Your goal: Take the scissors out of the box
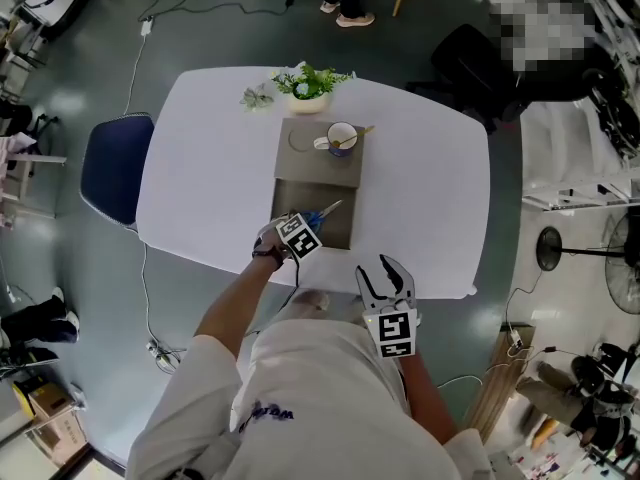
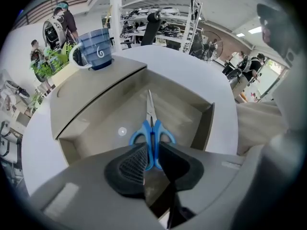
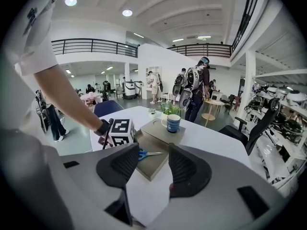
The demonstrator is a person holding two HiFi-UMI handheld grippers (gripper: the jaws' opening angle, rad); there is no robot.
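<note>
So the left gripper point(image 2: 152, 150) is clamped tight on the loop handles of the blue-handled steel scissors point(image 2: 151, 133). They're over the open tray of the flat grey box point(image 2: 206, 123), blades pointing away toward the far wall – can't tell if they're touching the bottom. A blue ceramic mug point(image 2: 97, 49) sits on the box's lid part. The right gripper point(image 3: 153, 164) hangs near the white table's point(image 1: 220, 168) closer edge – jaws spread, nothing between them.

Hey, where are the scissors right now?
The scissors are in the near compartment of the open box, centre of the head view, handles clamped by the left gripper, blades pointing toward the mug.
</note>
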